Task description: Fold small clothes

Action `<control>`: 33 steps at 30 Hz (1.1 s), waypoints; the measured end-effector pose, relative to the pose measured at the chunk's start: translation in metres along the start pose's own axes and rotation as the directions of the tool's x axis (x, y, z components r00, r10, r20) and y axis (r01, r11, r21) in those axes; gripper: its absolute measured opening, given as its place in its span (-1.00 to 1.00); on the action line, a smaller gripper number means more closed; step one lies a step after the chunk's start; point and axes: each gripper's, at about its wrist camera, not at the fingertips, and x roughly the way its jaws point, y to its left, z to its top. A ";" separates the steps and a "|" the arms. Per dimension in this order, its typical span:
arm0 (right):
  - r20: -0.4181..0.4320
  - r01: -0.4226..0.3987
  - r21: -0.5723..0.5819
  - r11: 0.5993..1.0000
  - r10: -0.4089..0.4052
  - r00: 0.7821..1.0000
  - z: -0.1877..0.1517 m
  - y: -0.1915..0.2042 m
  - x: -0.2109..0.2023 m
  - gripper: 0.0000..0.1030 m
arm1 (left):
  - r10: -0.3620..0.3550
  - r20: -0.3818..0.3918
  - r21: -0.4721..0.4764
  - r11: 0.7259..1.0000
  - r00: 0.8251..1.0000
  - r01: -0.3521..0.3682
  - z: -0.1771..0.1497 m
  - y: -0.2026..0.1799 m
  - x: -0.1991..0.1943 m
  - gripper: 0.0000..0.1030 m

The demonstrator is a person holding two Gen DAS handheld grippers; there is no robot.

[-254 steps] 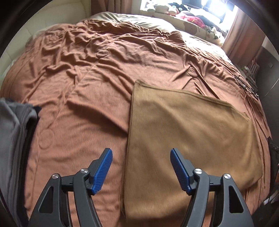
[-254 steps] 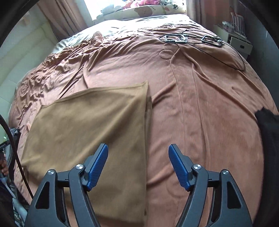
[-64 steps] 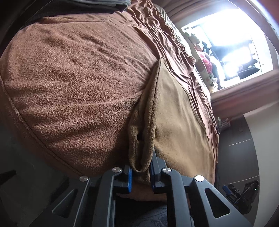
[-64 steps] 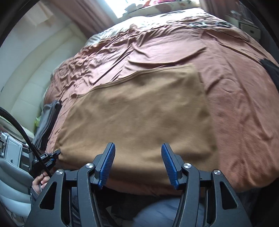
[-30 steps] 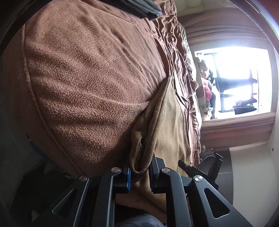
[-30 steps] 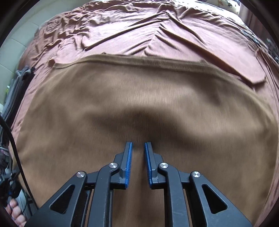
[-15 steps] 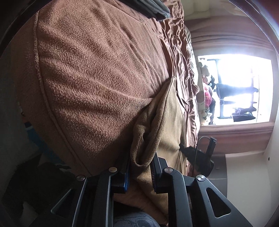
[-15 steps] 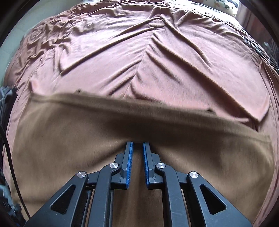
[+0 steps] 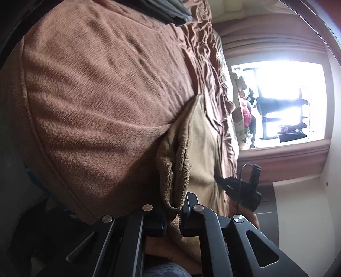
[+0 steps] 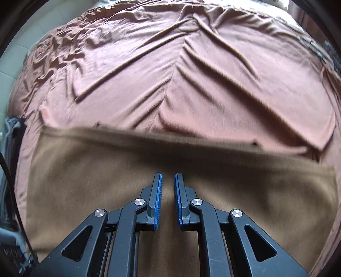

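Observation:
A tan fleece cloth (image 10: 85, 181) lies on the bed, near its front edge. My left gripper (image 9: 172, 209) is shut on the cloth's near left corner (image 9: 173, 170), which bunches up between the jaws at the bed's edge. My right gripper (image 10: 168, 181) sits low over the middle of the cloth with its blue pads (image 10: 158, 198) almost together, a narrow gap between them. I cannot tell whether cloth is pinched there. The right gripper also shows in the left wrist view (image 9: 240, 187) at the cloth's far side.
A wrinkled rust-brown blanket (image 10: 181, 74) covers the whole bed. Folded grey clothes (image 9: 170, 10) lie at the bed's left side. A bright window (image 9: 281, 102) with soft toys is beyond the bed's far end. A black cable (image 10: 10, 191) hangs at left.
The right gripper closed from open and moved forward over the cloth, whose far edge now sits nearer. The left gripper keeps its hold on the corner and has tilted slightly.

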 end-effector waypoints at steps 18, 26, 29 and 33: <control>-0.077 -0.122 -0.055 0.991 0.117 0.990 -0.112 0.011 -0.051 -0.86 | -0.079 -0.047 0.055 0.995 0.996 0.082 0.014 -0.019 0.002 -0.87; -0.036 -0.138 -0.072 0.988 0.136 0.990 -0.158 0.016 -0.068 -0.86 | -0.108 -0.070 0.080 0.990 0.992 0.113 0.020 -0.034 0.007 -0.87; -0.008 -0.142 -0.067 0.988 0.142 0.990 -0.174 0.018 -0.075 -0.86 | -0.120 -0.078 0.092 0.988 0.990 0.127 0.021 -0.042 0.007 -0.87; 0.009 -0.155 -0.077 0.985 0.156 0.988 -0.198 0.026 -0.080 -0.86 | -0.137 -0.091 0.116 0.982 0.986 0.147 0.021 -0.055 0.009 -0.88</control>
